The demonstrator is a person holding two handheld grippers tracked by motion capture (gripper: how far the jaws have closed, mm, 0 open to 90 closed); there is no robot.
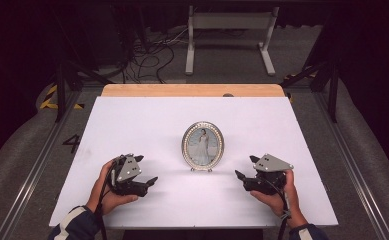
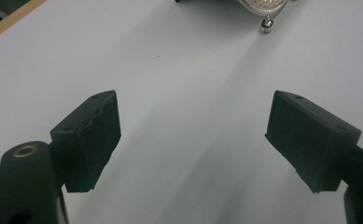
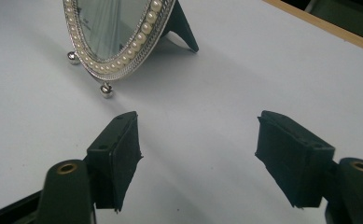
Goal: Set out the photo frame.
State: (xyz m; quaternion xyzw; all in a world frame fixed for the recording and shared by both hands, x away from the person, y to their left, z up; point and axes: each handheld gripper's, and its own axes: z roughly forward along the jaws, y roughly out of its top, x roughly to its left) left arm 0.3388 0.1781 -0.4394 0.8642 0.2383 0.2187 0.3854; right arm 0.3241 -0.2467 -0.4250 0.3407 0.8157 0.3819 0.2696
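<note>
You hold the left gripper [image 1: 144,175] low over the white table [image 1: 147,120], to the left of the oval picture frame [image 1: 202,144], and its jaws stand spread wide with nothing between them; in the left gripper view the two black pads [image 2: 95,135] face each other across bare white surface. You hold the right gripper [image 1: 246,171] on the opposite side of the frame, likewise low over the table, and its jaws are also spread apart and empty (the right gripper view shows only the white top between the pads [image 3: 121,154]). The frame stands upright near the middle of the table, between the two grippers and apart from both; neither touches it. It rests on small ball feet [image 3: 106,90] at the front and on a dark easel strut [image 3: 181,25] at the back. Its rim is silver-coloured with a ring of pearl-like beads [image 3: 123,58], and it carries a picture of a figure in a pale dress. In the left gripper view one ball foot [image 2: 266,24] and the lower edge of the frame [image 2: 262,5] appear at the top, ahead of the jaws. A wooden strip [image 1: 192,90] runs along the far edge of the table.
</note>
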